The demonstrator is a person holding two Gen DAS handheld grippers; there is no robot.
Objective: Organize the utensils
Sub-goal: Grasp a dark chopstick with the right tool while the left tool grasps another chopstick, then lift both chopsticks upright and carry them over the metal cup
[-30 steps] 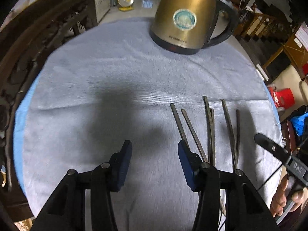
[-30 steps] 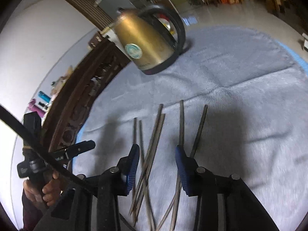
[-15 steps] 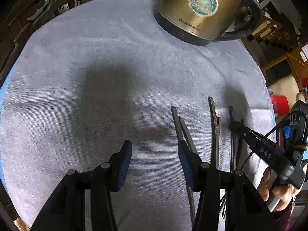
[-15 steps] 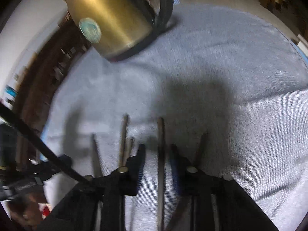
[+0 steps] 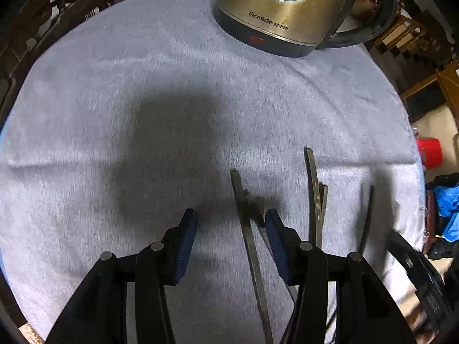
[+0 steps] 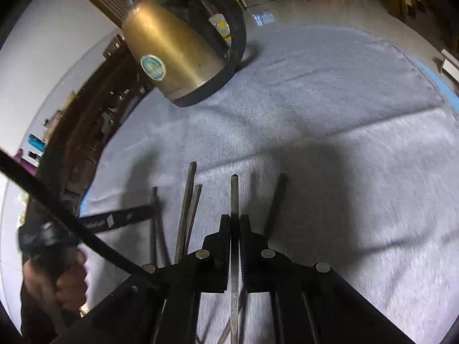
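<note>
Several dark chopsticks lie side by side on a grey cloth (image 5: 114, 114). My left gripper (image 5: 231, 225) points down at the cloth. Its jaws are closing, and one chopstick (image 5: 242, 197) lies between them, close to the right pad (image 5: 274, 229), with neither pad pressing it. A pair of chopsticks (image 5: 314, 195) and a single one (image 5: 368, 215) lie further right. In the right wrist view my right gripper (image 6: 234, 220) is shut on one chopstick (image 6: 234, 192), whose end sticks out ahead of the pads. Other chopsticks (image 6: 188, 200) lie to its left, and one (image 6: 276, 200) to its right.
A gold electric kettle (image 5: 287, 5) (image 6: 172, 54) with a black handle stands at the far side of the cloth (image 6: 344, 114). A person's hand (image 6: 57, 283) holds the left tool at the lower left. Dark carved wooden furniture (image 6: 94, 132) borders the table's left side.
The right gripper's jaws have shut on one chopstick. The left gripper has sunk toward the cloth and shifted right, so that a chopstick now lies between its fingers.
</note>
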